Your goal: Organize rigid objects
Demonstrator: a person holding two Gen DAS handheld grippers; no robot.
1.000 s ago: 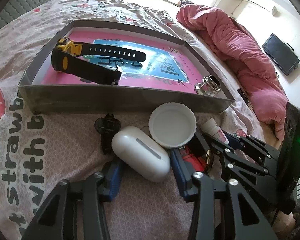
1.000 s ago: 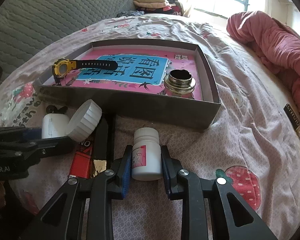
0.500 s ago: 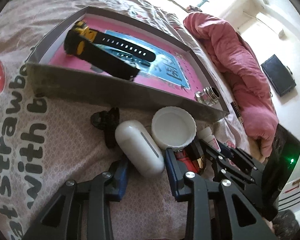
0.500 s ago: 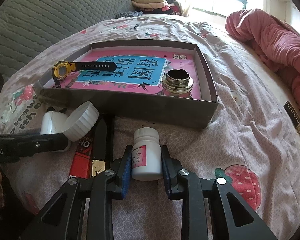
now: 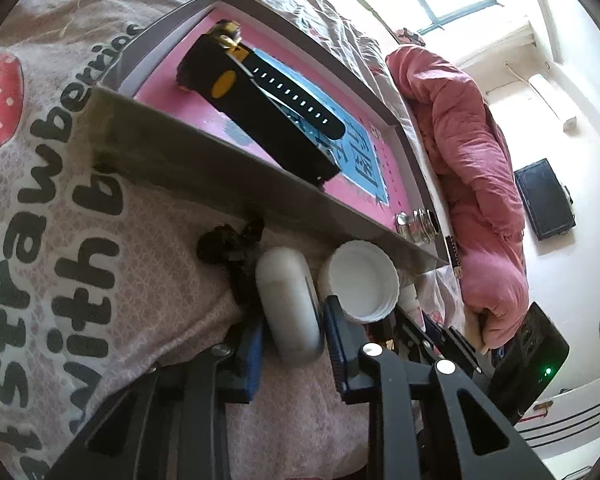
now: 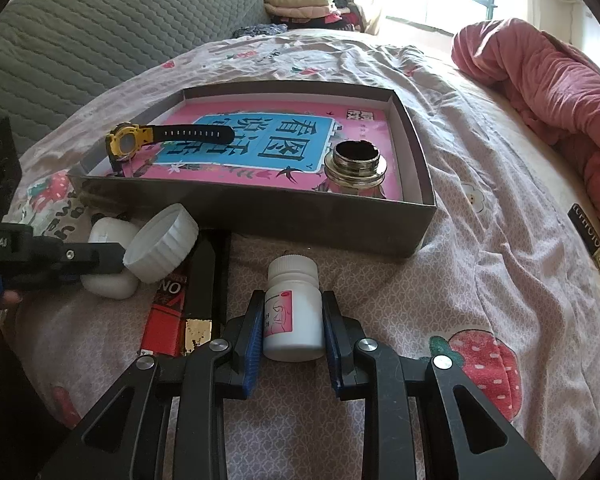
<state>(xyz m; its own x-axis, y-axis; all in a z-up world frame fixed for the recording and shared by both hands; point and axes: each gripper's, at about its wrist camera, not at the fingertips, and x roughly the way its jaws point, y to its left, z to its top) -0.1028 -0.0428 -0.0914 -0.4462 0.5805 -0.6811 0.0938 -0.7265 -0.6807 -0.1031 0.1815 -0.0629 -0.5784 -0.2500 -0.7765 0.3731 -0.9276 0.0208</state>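
Observation:
My left gripper [image 5: 294, 330] is shut on a white oval case [image 5: 290, 304] lying on the bedsheet; the case also shows in the right wrist view [image 6: 110, 260]. My right gripper [image 6: 294, 322] is shut on a white pill bottle [image 6: 293, 314] with a pink label, lying on the sheet. A grey shallow box [image 6: 324, 216] holds a pink and blue book, a yellow and black watch [image 6: 140, 140] and a metal cap [image 6: 356, 168]. A white ribbed lid [image 6: 162, 248] leans beside the case.
A black clip [image 5: 228, 248] lies by the box wall, left of the case. A red and black flat box [image 6: 188, 300] lies between the grippers. A pink duvet [image 6: 548, 80] is bunched at the right. Grey headboard at back left.
My left gripper has tilted and closed its jaws onto the white case. My right gripper has stayed shut on the pill bottle and barely moved.

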